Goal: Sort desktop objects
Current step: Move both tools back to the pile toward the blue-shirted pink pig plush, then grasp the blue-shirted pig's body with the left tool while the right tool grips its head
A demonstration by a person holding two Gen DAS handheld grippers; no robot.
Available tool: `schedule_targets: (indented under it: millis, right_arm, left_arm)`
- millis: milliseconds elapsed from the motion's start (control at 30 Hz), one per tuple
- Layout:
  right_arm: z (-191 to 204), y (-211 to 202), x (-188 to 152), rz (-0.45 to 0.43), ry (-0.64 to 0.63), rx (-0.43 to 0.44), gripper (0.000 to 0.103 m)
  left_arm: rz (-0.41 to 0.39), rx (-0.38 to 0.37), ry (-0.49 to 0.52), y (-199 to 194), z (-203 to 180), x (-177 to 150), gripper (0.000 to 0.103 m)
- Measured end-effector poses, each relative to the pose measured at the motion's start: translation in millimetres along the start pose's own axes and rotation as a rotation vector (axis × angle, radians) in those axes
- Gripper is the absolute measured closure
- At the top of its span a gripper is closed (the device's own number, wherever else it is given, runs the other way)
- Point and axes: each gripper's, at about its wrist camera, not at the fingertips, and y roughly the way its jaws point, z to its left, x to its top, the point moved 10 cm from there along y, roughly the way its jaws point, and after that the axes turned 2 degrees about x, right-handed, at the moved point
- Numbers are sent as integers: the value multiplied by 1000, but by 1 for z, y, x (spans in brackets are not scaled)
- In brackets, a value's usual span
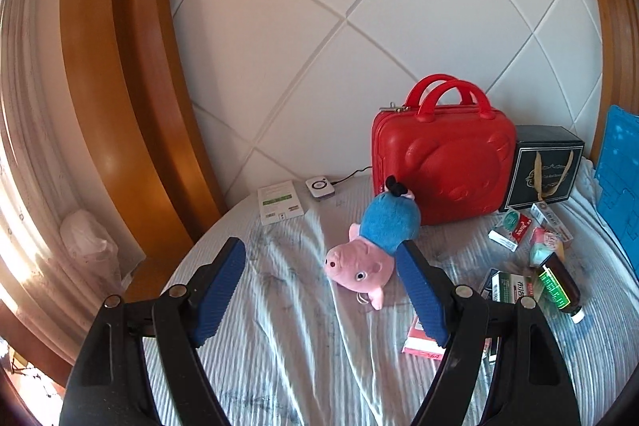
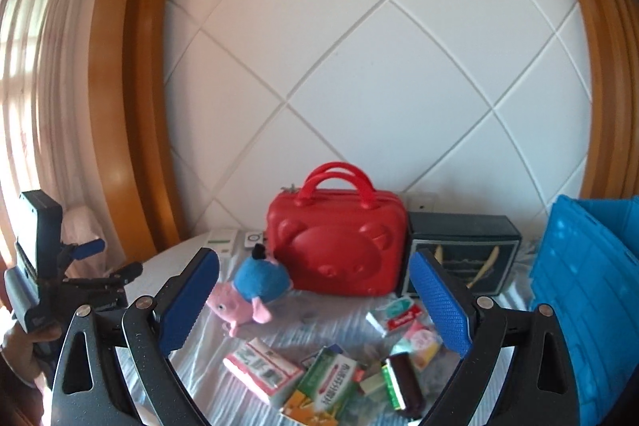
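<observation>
A pink pig plush in a blue shirt [image 1: 371,246] [image 2: 255,290] lies on the striped cloth in front of a red bear-faced case [image 1: 443,166] [image 2: 335,246]. Several medicine boxes [image 2: 263,370] and packets [image 1: 511,230] lie scattered with a brown bottle [image 1: 559,286] [image 2: 403,382]. My left gripper [image 1: 319,286] [image 2: 112,260] hovers open just short of the plush, nothing between its pads. Over the boxes, my right gripper [image 2: 315,306] is also open and holds nothing.
A dark gift box [image 1: 543,170] [image 2: 463,258] stands right of the case, with a blue crate [image 1: 619,186] [image 2: 587,306] at the far right. A white card [image 1: 279,202] and a small white device [image 1: 319,186] lie at the back left. A padded wall rises behind.
</observation>
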Motion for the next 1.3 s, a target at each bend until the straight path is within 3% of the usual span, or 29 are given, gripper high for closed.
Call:
schedule_targets:
  millis: [233, 367, 767, 967, 1067, 1133, 1200, 1233, 1267, 1300]
  right_arm:
    - [31, 101, -23, 104, -109, 131, 5]
    - [44, 160, -48, 188, -110, 207, 6]
    - [78, 291, -100, 329, -218, 295, 6]
    - [81, 337, -103, 350, -196, 272, 6]
    - [79, 354, -103, 362, -175, 266, 13]
    - [79, 362, -106, 383, -169, 280, 25]
    - [78, 369, -112, 423, -142, 307, 52]
    - [77, 370, -115, 432, -108, 329, 56]
    - [75, 373, -117, 438, -87, 332, 59]
    - [75, 371, -117, 437, -75, 339, 65]
  left_arm:
    - [109, -14, -74, 68, 0, -37, 25]
    - [183, -16, -106, 112, -2, -59, 25]
    - [276, -129, -268, 220, -13, -84, 26]
    - [276, -181, -317, 242, -26, -87, 25]
    - [263, -213, -314, 244, -32, -88, 25]
    - [262, -223, -334, 247, -31, -89, 22]
    - [260, -241, -370, 249, -30, -90, 22]
    - [264, -265, -386, 252, -31, -91, 22]
    - [264, -300, -392, 255, -34, -90, 33]
    - [257, -326, -383, 254, -38, -88, 37]
